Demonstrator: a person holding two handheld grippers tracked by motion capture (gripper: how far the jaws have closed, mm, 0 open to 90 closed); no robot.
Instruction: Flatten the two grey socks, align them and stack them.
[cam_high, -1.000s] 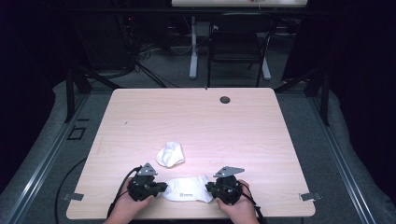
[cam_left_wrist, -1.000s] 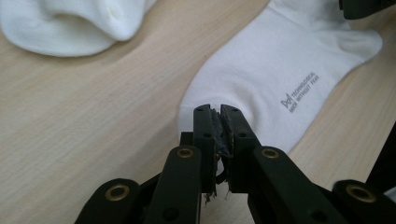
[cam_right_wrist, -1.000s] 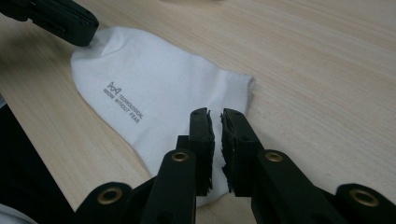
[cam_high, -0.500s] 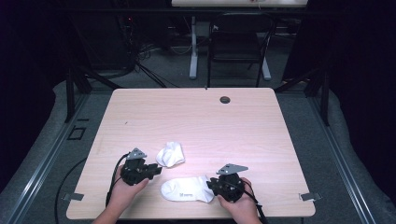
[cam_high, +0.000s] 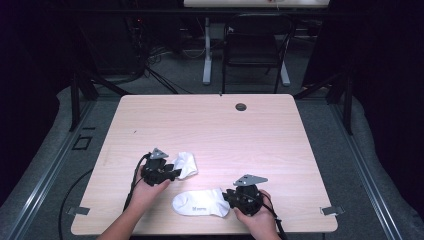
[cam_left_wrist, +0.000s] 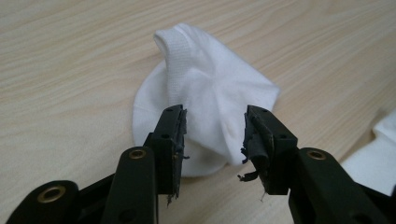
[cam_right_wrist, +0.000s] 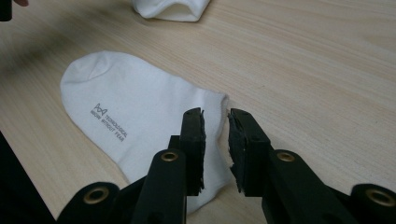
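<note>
The left gripper (cam_left_wrist: 212, 135), whose jaws have just been opening, stands released with the crumpled white cotton sock (cam_left_wrist: 205, 93) between its pads but unpinched, left of centre on the pale wooden table (cam_high: 210, 125). The right gripper (cam_right_wrist: 215, 135) stands slightly parted over the cuff edge of the flat white ankle sock with grey lettering (cam_right_wrist: 135, 116), at the near edge. Both socks look light, limp and stretchy, so a pinch on the ribbed cuff should hold best.
</note>
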